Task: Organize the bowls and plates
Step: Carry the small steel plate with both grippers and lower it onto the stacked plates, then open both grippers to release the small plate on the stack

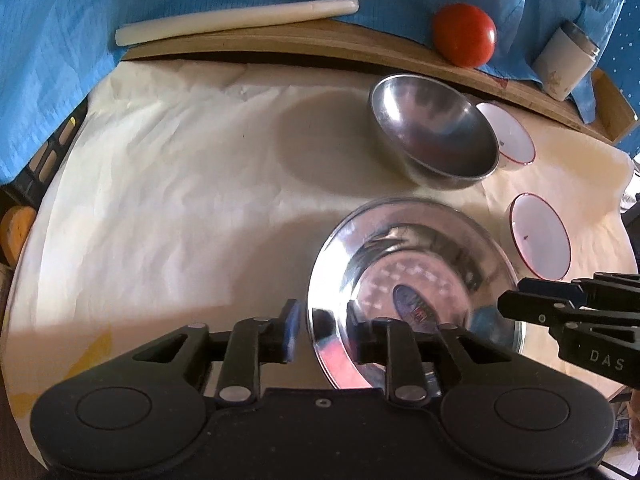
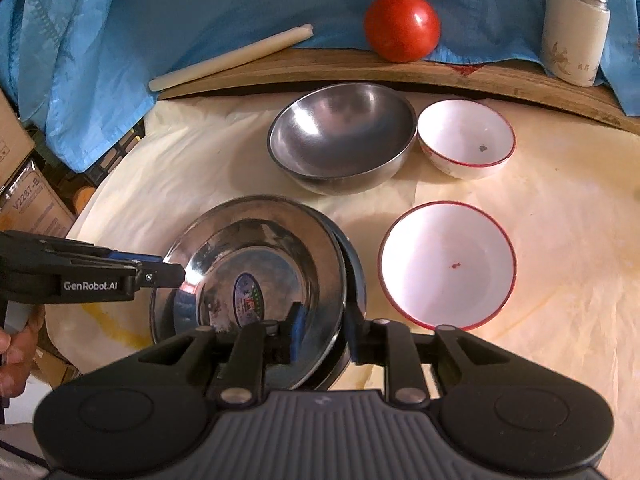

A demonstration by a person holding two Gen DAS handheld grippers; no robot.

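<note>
Evidently the steel plate [image 2: 256,272] has just been stacked on another, near the counter's [image 1: 160,200] front edge; both grippers, left [image 1: 324,332] and right [image 2: 322,334], straddle its rim with jaws released. Next, probably, one must withdraw and take a white bowl [image 2: 448,264].

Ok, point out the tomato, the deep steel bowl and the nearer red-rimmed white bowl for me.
tomato [image 2: 402,26], right wrist view, middle of its red skin.
deep steel bowl [image 2: 340,136], right wrist view, inside its hollow.
nearer red-rimmed white bowl [image 2: 446,266], right wrist view, white inner floor.
</note>
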